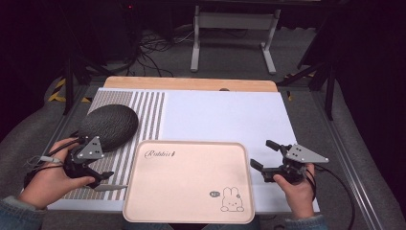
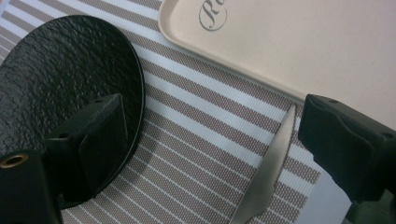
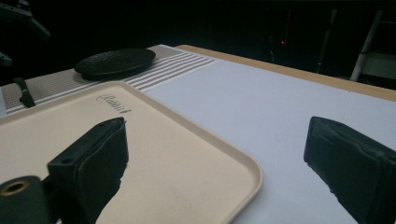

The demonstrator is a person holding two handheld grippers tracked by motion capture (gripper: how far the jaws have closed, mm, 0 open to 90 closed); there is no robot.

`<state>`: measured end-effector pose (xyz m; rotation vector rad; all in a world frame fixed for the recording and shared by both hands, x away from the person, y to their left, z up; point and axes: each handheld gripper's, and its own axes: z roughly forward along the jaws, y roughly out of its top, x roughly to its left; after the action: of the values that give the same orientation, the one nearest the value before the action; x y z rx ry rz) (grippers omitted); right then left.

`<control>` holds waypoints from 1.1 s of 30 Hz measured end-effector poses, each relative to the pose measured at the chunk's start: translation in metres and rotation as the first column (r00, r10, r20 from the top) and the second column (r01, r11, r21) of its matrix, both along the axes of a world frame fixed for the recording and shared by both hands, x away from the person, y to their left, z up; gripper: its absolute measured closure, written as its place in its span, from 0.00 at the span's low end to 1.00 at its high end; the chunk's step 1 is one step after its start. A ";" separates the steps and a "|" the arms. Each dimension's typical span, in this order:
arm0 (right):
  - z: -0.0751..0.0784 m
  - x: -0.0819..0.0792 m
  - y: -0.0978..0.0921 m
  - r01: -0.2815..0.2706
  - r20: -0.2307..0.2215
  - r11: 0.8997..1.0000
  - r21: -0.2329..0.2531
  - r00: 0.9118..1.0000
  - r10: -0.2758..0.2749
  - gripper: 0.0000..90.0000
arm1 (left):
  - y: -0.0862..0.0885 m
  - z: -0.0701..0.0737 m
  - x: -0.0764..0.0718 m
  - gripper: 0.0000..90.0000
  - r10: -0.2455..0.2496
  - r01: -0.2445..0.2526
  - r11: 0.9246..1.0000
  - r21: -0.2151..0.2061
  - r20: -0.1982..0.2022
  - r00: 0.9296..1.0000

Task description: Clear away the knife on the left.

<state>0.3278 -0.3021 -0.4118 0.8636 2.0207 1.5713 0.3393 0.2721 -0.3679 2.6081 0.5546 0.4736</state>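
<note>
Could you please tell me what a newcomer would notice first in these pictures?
Probably the large beige plastic tray with a rabbit drawing, lying at the near middle of the white table. Left of it, a round black textured plate sits on striped matting, and a silver butter knife lies between the left claw's open jaws.

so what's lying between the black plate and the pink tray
A butter knife lies on the striped placemat between the black plate and the pink tray, close to the tray's edge. The left gripper view shows it, between the open jaws.
</note>
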 end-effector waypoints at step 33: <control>-0.001 0.000 0.001 -0.018 -0.001 1.000 0.009 1.000 0.018 0.06 | 0.015 -0.009 0.010 0.14 -0.070 0.105 0.971 0.213 -0.165 0.984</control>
<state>0.3281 -0.3006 -0.4126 0.8512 2.0291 1.5913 0.3492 0.2873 -0.3773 2.8880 0.4557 0.3194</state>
